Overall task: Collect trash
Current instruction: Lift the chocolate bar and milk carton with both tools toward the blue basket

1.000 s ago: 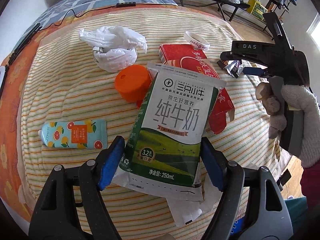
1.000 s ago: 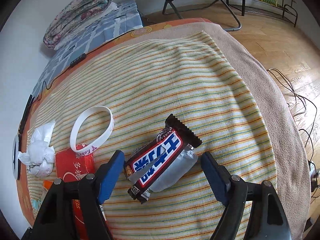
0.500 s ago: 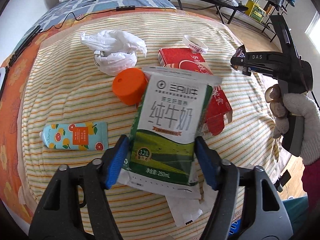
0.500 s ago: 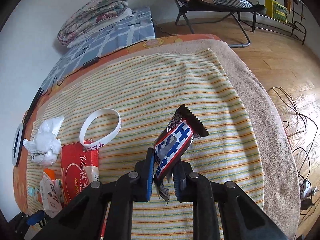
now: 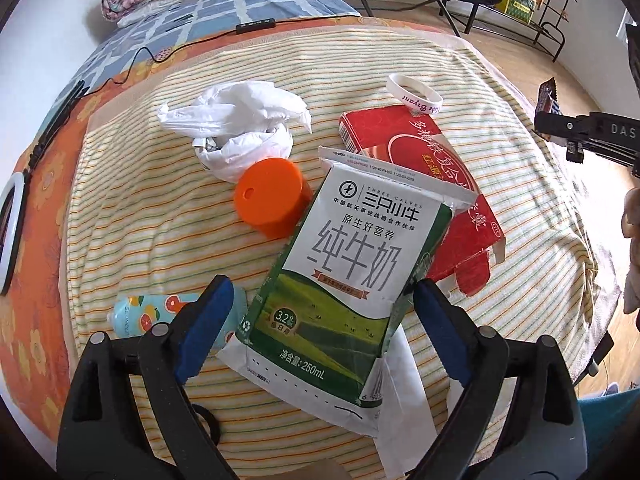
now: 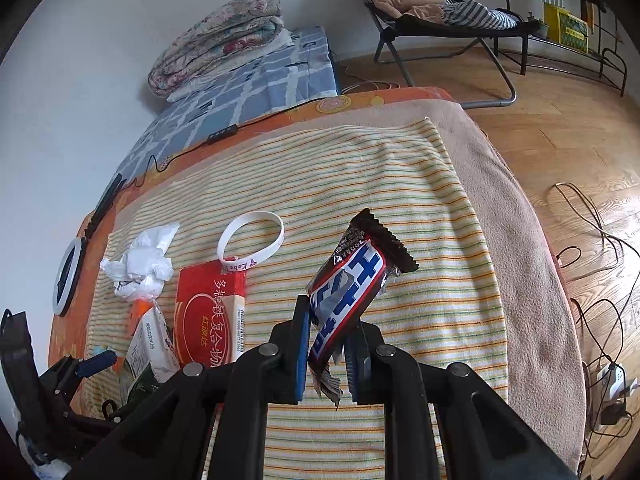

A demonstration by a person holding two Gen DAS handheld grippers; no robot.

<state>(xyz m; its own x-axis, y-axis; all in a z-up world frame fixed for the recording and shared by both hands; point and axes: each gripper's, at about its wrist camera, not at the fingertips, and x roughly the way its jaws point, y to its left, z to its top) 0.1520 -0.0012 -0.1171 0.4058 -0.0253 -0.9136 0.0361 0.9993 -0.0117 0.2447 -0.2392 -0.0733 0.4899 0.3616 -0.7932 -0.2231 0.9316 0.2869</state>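
A green and white milk carton (image 5: 352,256) lies tilted on the striped blanket (image 5: 132,216). My left gripper (image 5: 324,320) is open and straddles the carton's lower half; the left pad stands apart from it and the right pad is at its edge. My right gripper (image 6: 326,354) is shut on a brown and blue candy wrapper (image 6: 348,280), held up above the blanket. Other litter lies nearby: a crumpled white bag (image 5: 240,124), an orange cap (image 5: 270,196), a flattened red box (image 5: 420,148), a fruit-print tube (image 5: 140,314) and white paper (image 5: 404,392) under the carton.
A white wristband (image 5: 414,94) lies beyond the red box. A ring light (image 6: 70,272) rests at the blanket's left edge. Cables (image 6: 592,240) and a charger trail over the wooden floor on the right. A folding cot (image 6: 440,20) stands at the back.
My right gripper shut on the candy wrapper and lifted it off the blanket. My left gripper narrowed on the milk carton, then widened again; the carton has turned a little clockwise.
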